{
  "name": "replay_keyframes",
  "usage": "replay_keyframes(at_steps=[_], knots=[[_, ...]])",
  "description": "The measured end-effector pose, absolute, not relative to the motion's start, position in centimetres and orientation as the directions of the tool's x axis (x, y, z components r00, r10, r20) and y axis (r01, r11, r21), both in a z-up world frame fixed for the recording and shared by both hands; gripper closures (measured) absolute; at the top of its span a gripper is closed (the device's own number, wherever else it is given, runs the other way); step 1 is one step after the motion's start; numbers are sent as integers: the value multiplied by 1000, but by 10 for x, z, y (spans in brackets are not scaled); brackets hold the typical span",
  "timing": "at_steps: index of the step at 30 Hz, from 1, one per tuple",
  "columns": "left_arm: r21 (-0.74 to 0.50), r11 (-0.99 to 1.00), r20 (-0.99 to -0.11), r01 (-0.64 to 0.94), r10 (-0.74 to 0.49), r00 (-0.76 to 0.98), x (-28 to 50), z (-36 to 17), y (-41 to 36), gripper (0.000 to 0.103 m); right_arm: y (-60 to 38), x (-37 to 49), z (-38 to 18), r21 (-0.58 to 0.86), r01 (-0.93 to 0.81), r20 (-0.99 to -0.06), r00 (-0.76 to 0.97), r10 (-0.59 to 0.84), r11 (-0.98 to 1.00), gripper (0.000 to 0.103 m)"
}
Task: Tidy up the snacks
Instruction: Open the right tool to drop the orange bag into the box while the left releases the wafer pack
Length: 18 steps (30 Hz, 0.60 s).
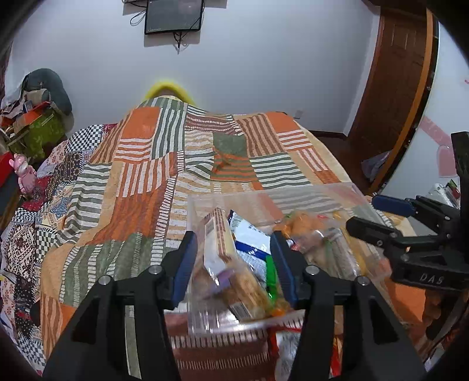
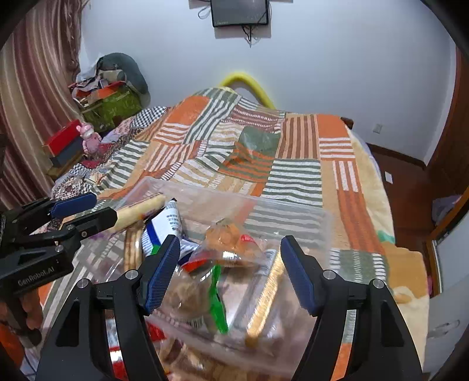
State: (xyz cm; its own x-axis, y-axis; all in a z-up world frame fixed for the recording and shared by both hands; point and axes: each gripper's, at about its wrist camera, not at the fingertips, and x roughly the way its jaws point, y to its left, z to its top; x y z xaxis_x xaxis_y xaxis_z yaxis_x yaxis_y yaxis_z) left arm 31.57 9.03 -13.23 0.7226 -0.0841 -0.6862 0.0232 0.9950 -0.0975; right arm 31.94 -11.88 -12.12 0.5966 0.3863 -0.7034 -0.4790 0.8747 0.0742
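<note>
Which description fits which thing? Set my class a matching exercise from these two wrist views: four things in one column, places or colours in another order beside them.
Things:
1. clear bin
2. screen
3. pink toy
4. green clip

Descriptions:
A. on the wall
B. on the patchwork quilt, holding snacks
C. inside the bin
D. beside a red box at the bed's edge

Pairs: 1-B, 2-A, 3-D, 4-C

The 2 wrist cameras look steeply down, close over the clear snack bin [image 1: 293, 199], sharing the bed [image 2: 296, 175] and wall.
</note>
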Motion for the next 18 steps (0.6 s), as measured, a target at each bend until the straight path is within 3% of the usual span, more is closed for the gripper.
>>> replay_keyframes(at_steps=[9, 18], knots=[[-121, 991, -706, 48, -120, 698, 261, -127, 84, 16, -150, 274, -104, 45, -487, -660, 641, 392, 872, 31], [-117, 987, -750, 109, -160, 642, 224, -144, 61, 13, -173, 230, -120, 13, -481, -680, 638, 360, 877, 25]])
